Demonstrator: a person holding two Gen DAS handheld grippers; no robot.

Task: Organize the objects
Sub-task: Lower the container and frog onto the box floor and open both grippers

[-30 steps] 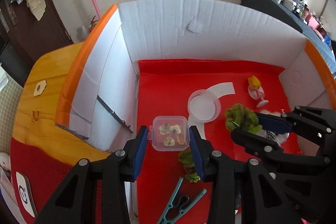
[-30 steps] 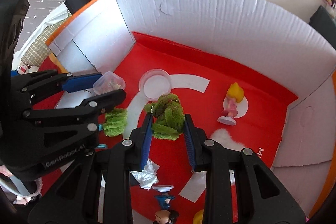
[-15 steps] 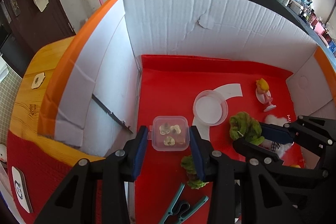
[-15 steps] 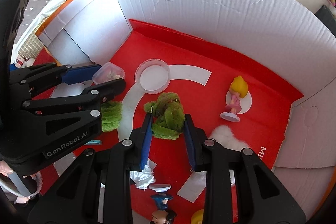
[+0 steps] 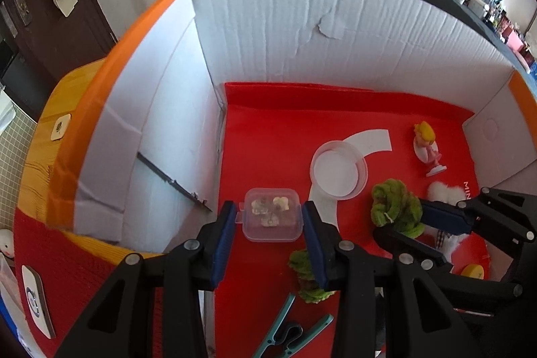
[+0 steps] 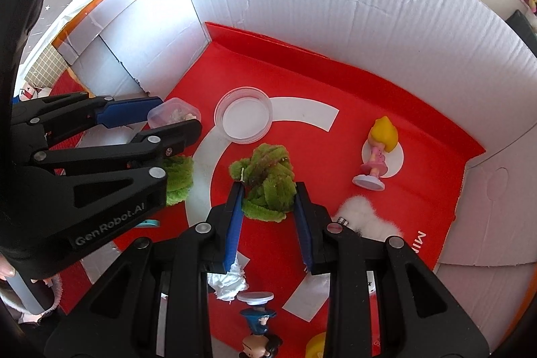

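1. Clear plastic box [image 5: 272, 214] sits clamped between the left gripper [image 5: 270, 229] pads, near the tray's [image 5: 268, 136] left wall.
2. Green yarn [image 6: 266, 182] is pinched in the right gripper [image 6: 268, 207], mid-tray.
3. Bare red floor lies toward the back wall; the lid [image 5: 338, 169] seems just ahead of the yarn.

Both the left gripper [image 5: 272, 223] and the right gripper [image 6: 270, 210] are matte black plastic linkages with triangular cut-outs, silver round rivets and blue ribbed finger pads [image 5: 223, 240]. White "GenRobot.AI" lettering marks the left one's housing, at 8 o'clock in the right wrist view.
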